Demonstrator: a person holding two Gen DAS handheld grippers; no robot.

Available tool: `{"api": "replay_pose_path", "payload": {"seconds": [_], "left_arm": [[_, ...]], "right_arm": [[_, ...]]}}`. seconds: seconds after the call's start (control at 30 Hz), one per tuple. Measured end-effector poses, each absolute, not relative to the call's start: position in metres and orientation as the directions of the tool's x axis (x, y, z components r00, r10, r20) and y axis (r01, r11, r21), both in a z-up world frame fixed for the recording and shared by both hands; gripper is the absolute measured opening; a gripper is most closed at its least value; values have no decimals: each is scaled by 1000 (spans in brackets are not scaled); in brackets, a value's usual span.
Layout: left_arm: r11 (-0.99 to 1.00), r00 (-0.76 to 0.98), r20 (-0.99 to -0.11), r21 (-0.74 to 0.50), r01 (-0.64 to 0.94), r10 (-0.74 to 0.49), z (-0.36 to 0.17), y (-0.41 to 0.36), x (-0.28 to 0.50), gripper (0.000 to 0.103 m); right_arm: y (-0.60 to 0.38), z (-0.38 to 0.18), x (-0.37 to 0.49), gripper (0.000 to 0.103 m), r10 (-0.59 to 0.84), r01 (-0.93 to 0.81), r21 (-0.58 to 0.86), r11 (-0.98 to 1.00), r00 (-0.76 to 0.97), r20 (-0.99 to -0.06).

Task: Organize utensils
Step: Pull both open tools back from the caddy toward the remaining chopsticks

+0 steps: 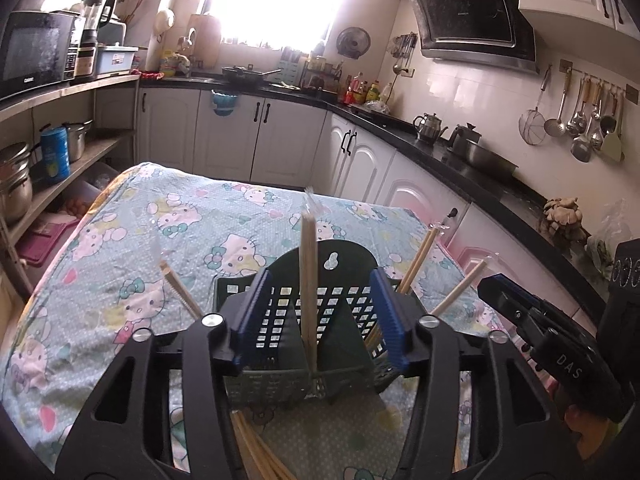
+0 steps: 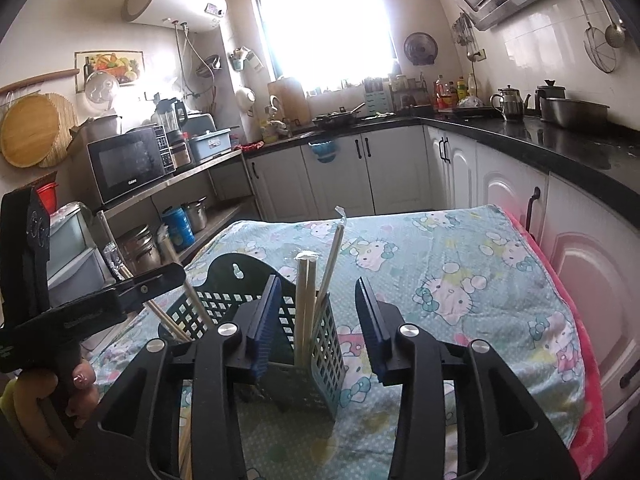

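Observation:
A dark green perforated utensil holder [image 1: 280,308] stands on a table under a Hello Kitty cloth [image 1: 120,248]. Wrapped chopstick pairs stand in its compartments. My left gripper [image 1: 316,316] is open; one upright pair [image 1: 308,272] rises between its blue pads [image 1: 248,316] without touching either. Other pairs lean out at the left [image 1: 180,292] and right [image 1: 420,260]. Loose chopsticks [image 1: 256,452] lie on the cloth under this gripper. My right gripper [image 2: 320,320] is open too, at the holder's [image 2: 224,280] right end, with upright pairs [image 2: 304,300] between its pads, untouched.
A black counter [image 2: 560,148] over white cabinets runs along the back and right, close to the table's pink-edged right side [image 2: 580,320]. A shelf with a microwave [image 2: 128,164] and pots stands to the left. A hand [image 2: 80,380] holds the left gripper's handle.

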State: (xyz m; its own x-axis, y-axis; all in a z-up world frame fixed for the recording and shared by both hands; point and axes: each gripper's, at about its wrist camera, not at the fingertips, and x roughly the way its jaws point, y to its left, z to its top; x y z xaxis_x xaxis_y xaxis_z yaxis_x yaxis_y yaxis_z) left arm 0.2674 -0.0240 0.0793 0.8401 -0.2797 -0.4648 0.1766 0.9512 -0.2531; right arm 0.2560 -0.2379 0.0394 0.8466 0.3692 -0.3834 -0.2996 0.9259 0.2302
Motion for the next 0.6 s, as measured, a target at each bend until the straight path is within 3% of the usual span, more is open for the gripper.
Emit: {"api": "replay_pose_path", "payload": {"seconds": [0.6], "left_arm": [[942, 847, -435, -270, 201, -305, 86, -16, 229, 84]], "right_arm": [[-248, 39, 230, 54, 373, -297, 239, 924, 832, -409]]}}
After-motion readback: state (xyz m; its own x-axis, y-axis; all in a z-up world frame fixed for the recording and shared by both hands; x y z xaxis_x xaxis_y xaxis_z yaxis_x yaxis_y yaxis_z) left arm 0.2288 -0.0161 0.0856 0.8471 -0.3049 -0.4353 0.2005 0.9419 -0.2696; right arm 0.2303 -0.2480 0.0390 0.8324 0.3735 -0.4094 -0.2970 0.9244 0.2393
